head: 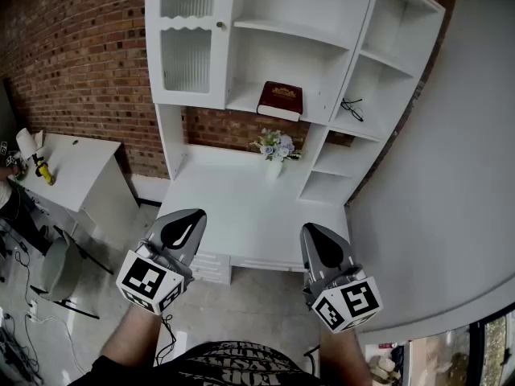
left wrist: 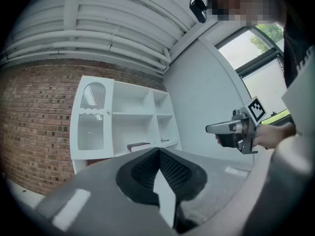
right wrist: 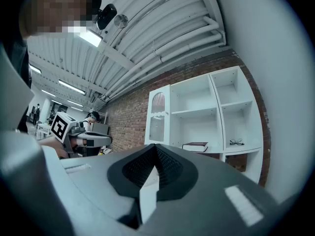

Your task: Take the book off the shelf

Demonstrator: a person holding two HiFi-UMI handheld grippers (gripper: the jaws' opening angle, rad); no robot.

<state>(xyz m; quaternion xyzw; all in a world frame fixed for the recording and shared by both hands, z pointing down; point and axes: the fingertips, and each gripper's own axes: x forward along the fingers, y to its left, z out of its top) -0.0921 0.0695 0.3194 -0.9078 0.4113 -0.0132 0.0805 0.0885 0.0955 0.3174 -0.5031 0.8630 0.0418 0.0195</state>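
Dark red book (head: 280, 99) lies flat in the middle bay of the white shelf (head: 241, 24). Only the head view shows the flowers (head: 275, 145) on the table (head: 233, 207) below. Left tool (head: 181, 232) and right tool (head: 324, 249) are held level, pointing at the shelf and well short of it. Both have jaws fully together and hold nothing.

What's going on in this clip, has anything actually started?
A person stands facing a white shelf unit and holds a gripper in each hand. The left gripper and the right gripper are both shut and empty, held level over the front edge of the desk, well short of the shelves. The dark red book lies flat on its shelf, untouched. A pair of glasses and a small vase of flowers sit nearby.
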